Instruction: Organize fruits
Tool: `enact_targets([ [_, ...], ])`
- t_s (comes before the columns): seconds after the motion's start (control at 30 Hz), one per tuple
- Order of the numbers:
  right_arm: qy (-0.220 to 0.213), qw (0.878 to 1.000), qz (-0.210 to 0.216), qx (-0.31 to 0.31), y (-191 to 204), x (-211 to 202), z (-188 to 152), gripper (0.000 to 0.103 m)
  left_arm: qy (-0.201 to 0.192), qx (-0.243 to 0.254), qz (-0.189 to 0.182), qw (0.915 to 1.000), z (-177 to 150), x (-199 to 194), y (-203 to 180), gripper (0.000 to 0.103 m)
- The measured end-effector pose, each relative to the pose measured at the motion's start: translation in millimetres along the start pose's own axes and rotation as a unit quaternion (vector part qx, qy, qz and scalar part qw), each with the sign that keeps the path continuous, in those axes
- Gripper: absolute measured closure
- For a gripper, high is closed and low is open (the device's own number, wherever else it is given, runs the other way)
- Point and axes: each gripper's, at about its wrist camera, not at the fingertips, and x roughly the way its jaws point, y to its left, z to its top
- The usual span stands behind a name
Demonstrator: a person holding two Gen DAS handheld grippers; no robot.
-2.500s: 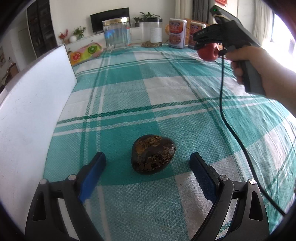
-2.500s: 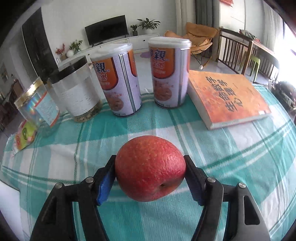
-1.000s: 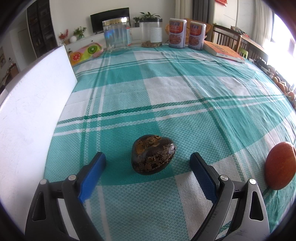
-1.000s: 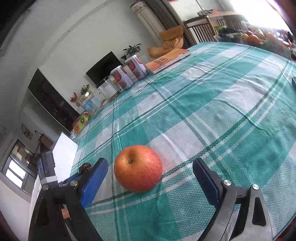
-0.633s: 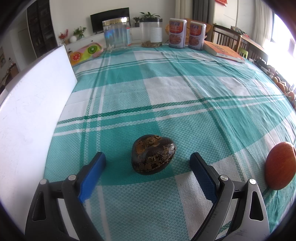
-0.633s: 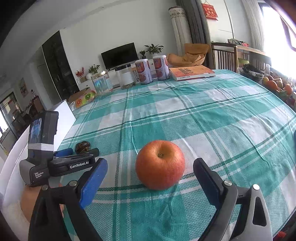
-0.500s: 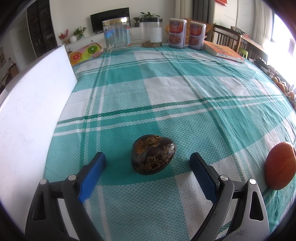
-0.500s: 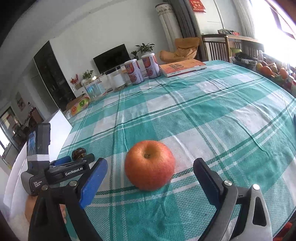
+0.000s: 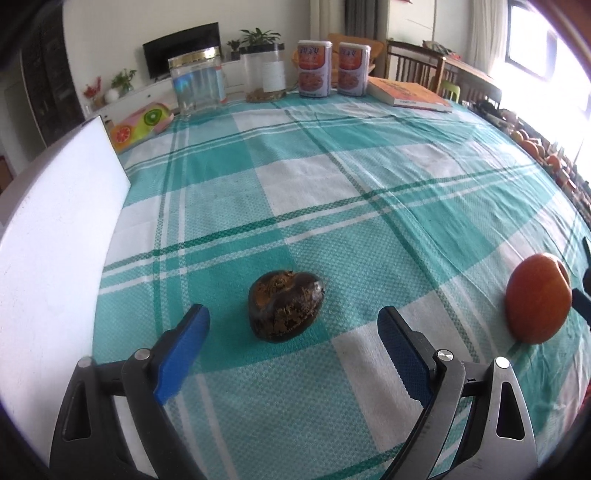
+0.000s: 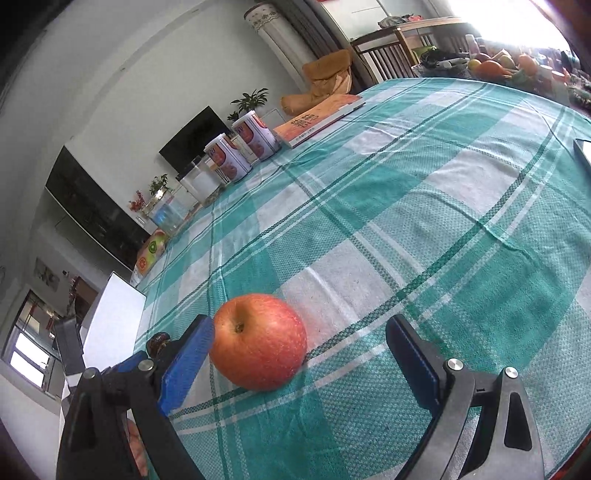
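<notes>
On checked cloth, round glossy apple.

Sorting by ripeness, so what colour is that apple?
Red-orange with faint yellowish speckling, the apple shows best in the right wrist view.

Pale walls close the room, with a dark flat television mounted on the far one above a low white cabinet carrying potted plants. A tall dark shelving unit fills the left wall. Grey curtains hang at the back beside an orange armchair. Wooden chairs and a wooden table stand on the right, where strong daylight pours through a window.
</notes>
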Motion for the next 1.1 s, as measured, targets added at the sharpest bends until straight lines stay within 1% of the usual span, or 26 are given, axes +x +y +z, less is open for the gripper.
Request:
enact_targets([
  [0.03, 0.003, 1.000, 0.001, -0.013, 5, 1, -1, 0.009, 0.001, -0.006, 0.004, 1.0000, 3, 3, 2, 0.011],
  [0.07, 0.010, 1.000, 0.002, -0.029, 11, 4, -3, 0.009, 0.000, -0.008, 0.013, 0.9999, 5, 5, 2, 0.014],
  [0.1, 0.019, 0.999, 0.000, -0.047, 18, 9, -5, 0.009, 0.000, -0.004, 0.021, 0.9998, 6, 7, 1, 0.032],
  [0.13, 0.030, 0.997, -0.005, -0.066, 25, 15, -8, 0.009, 0.004, 0.001, 0.030, 0.9995, 6, 9, 0, 0.045],
  [0.17, 0.040, 0.996, -0.012, -0.084, 31, 20, -12, 0.009, 0.000, 0.001, 0.020, 0.9998, 7, 9, 0, 0.060],
  [0.23, 0.049, 0.992, -0.027, -0.115, 42, 29, -17, 0.009, 0.004, 0.004, 0.028, 0.9996, 7, 7, -3, 0.062],
  [0.27, 0.050, 0.990, -0.037, -0.128, 45, 34, -18, 0.009, 0.004, 0.004, 0.027, 0.9996, 7, 4, -4, 0.062],
  [0.33, 0.054, 0.986, -0.059, -0.149, 50, 44, -18, 0.009, 0.003, -0.012, 0.003, 0.9999, 3, -5, -4, 0.062],
  [0.4, 0.063, 0.984, -0.063, -0.156, 49, 51, -16, 0.009, 0.007, -0.033, -0.027, 0.9991, -2, -17, -5, 0.062],
  [0.43, 0.066, 0.985, -0.055, -0.152, 47, 53, -16, 0.015, 0.006, -0.039, -0.041, 0.9984, -5, -24, -6, 0.062],
  [0.47, 0.071, 0.986, -0.043, -0.147, 44, 53, -15, 0.028, 0.004, -0.043, -0.055, 0.9975, -9, -31, -9, 0.062],
  [0.5, 0.073, 0.987, -0.036, -0.141, 42, 52, -14, 0.034, 0.003, -0.047, -0.071, 0.9964, -12, -39, -11, 0.062],
  [0.6, 0.075, 0.990, -0.021, -0.121, 35, 45, -14, 0.034, 0.000, -0.061, -0.123, 0.9905, -22, -64, -18, 0.062],
  [0.63, 0.077, 0.992, -0.004, -0.104, 32, 42, -15, 0.034, 0.000, -0.066, -0.140, 0.9879, -25, -74, -19, 0.062],
  [0.67, 0.079, 0.993, 0.024, -0.083, 27, 37, -15, 0.034, -0.002, -0.072, -0.157, 0.9850, -27, -84, -19, 0.062],
  [0.73, 0.082, 0.992, 0.082, -0.045, 21, 29, -15, 0.034, -0.007, -0.084, -0.188, 0.9785, -31, -107, -16, 0.062],
  [0.8, 0.087, 0.989, 0.117, -0.030, 24, 22, -17, 0.034, -0.013, -0.097, -0.213, 0.9721, -32, -133, -9, 0.062],
  [0.87, 0.101, 0.984, 0.142, -0.022, 35, 17, -22, 0.034, -0.019, -0.115, -0.239, 0.9640, -34, -159, 4, 0.062],
  [0.97, 0.127, 0.974, 0.185, -0.042, 75, 8, -32, 0.034, -0.031, -0.151, -0.274, 0.9491, -37, -201, 32, 0.062],
  [1.0, 0.134, 0.968, 0.203, -0.054, 94, 4, -35, 0.034, -0.040, -0.159, -0.277, 0.9467, -38, -215, 43, 0.062],
  [1.1, 0.154, 0.949, 0.263, -0.088, 159, -5, -44, 0.034, -0.068, -0.181, -0.255, 0.9473, -43, -250, 80, 0.062],
])
